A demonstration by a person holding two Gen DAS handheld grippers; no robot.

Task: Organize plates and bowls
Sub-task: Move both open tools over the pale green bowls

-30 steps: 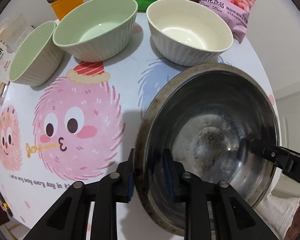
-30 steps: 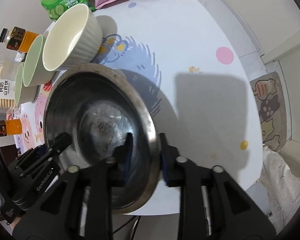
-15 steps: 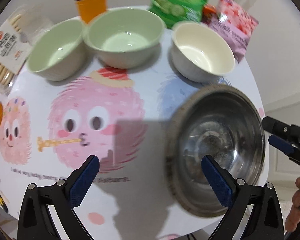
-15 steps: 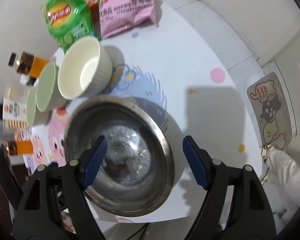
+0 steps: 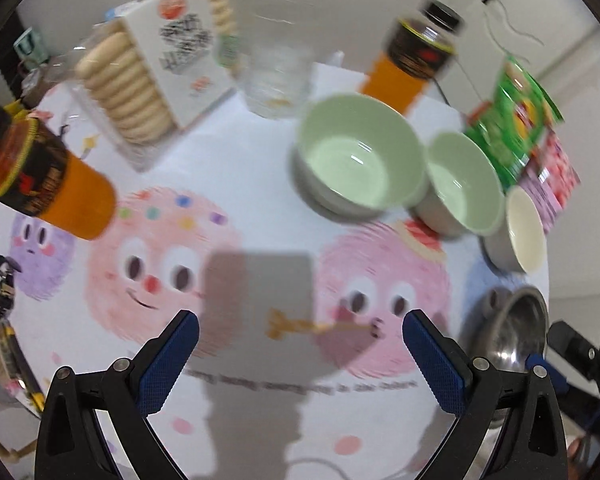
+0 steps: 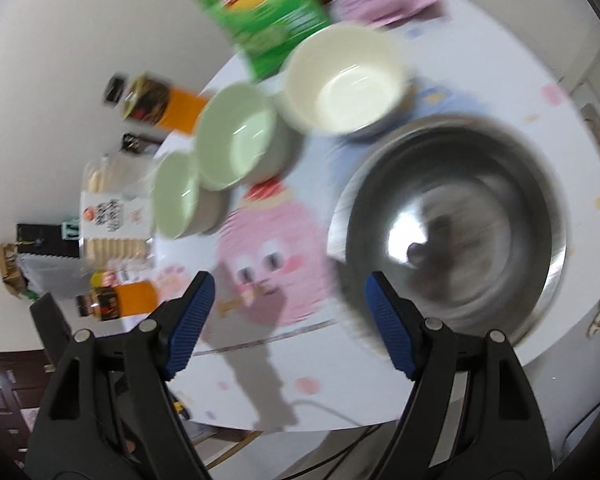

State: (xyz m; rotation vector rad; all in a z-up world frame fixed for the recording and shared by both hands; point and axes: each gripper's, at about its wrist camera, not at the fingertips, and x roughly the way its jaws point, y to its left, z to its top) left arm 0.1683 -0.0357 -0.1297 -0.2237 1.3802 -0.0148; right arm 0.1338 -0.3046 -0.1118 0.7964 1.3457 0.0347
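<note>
While both views are smeared by motion blur, the layout reads clearly: the round table [image 5: 260, 184], covered in a cartoon-printed cloth, carries all the task items. Largest of these is the steel basin [image 6: 456, 236], resting flat near the table edge with nothing inside it; in the left wrist view only a sliver of it shows at the right border. Beside it stands the cream bowl [image 6: 344, 80], upright and apparently just clear of the basin rim, though blur makes the gap uncertain. Next in line are the large green bowl [image 5: 360, 156] and the small green bowl [image 5: 462, 184], side by side and touching or nearly so. Behind the bowls stand a green chip bag [image 6: 260, 4], a biscuit pack [image 5: 148, 76] and an orange drink bottle [image 5: 412, 60]. The left gripper [image 5: 300, 348] hangs over bare cloth with its jaws spread wide and empty. The right gripper [image 6: 288, 320] likewise stands apart and holds nothing.
</note>
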